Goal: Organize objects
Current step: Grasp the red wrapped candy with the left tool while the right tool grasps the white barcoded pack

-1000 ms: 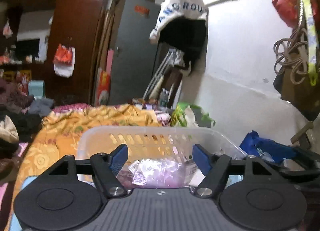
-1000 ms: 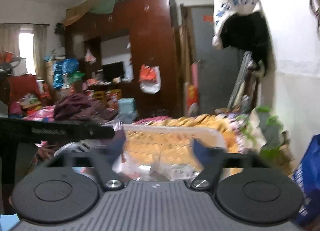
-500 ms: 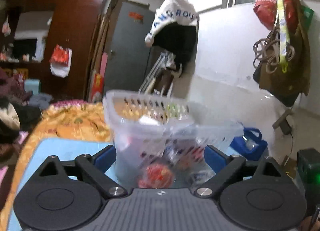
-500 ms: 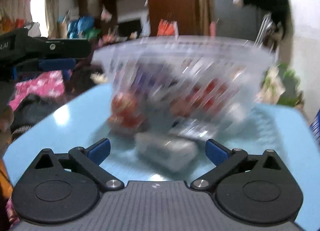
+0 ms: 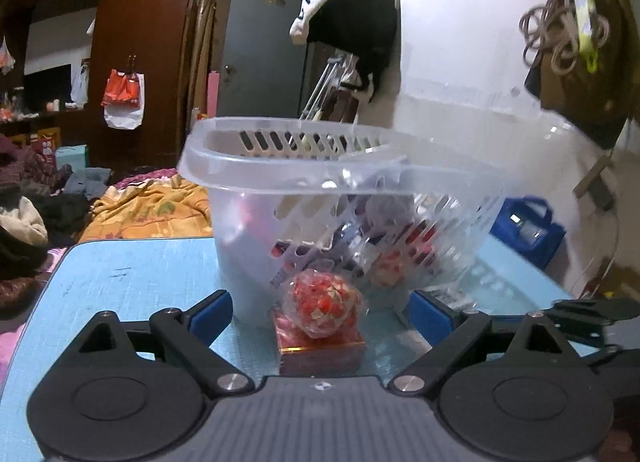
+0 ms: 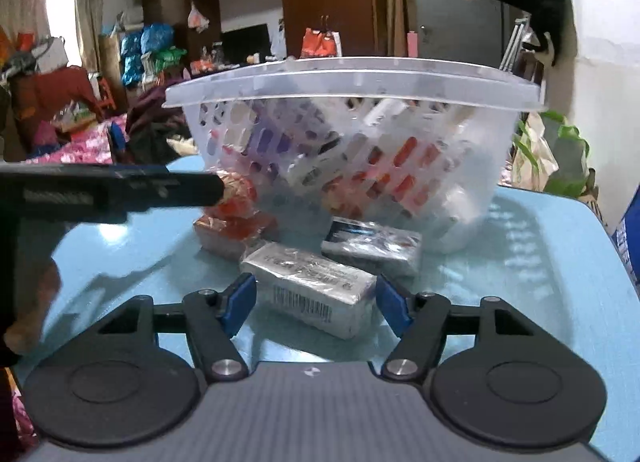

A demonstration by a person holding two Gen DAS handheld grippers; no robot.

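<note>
Left wrist view: the left gripper [image 5: 320, 314] hung low over the light blue tabletop [image 5: 120, 282], jaws spread wide and holding nothing. Between the blue pads, at 12 o'clock, a round red-and-white wrapped packet [image 5: 322, 304] rested on top of a red box [image 5: 322, 350]. Directly behind them stood the clear slotted basket [image 5: 304, 165], filled with assorted packets whose details were blurred. At 3 o'clock the dark body of the other tool entered the picture.

Right wrist view: the right gripper [image 6: 316, 304] also had its jaws spread, flanking but not pinching a white wrapped box with a barcode [image 6: 312, 288] that lay on the tabletop [image 6: 520, 282]. Just beyond it, toward 1 o'clock, lay a second wrapped box with a dark label [image 6: 372, 244], close against the foot of the basket [image 6: 352, 81]. At 11 o'clock sat the red box [image 6: 232, 232] with the red-and-white packet [image 6: 238, 191] upon it, partly hidden by the left gripper [image 6: 112, 191], which crossed from 9 o'clock. Whether the loose items touched the basket wall could not be told.
</note>
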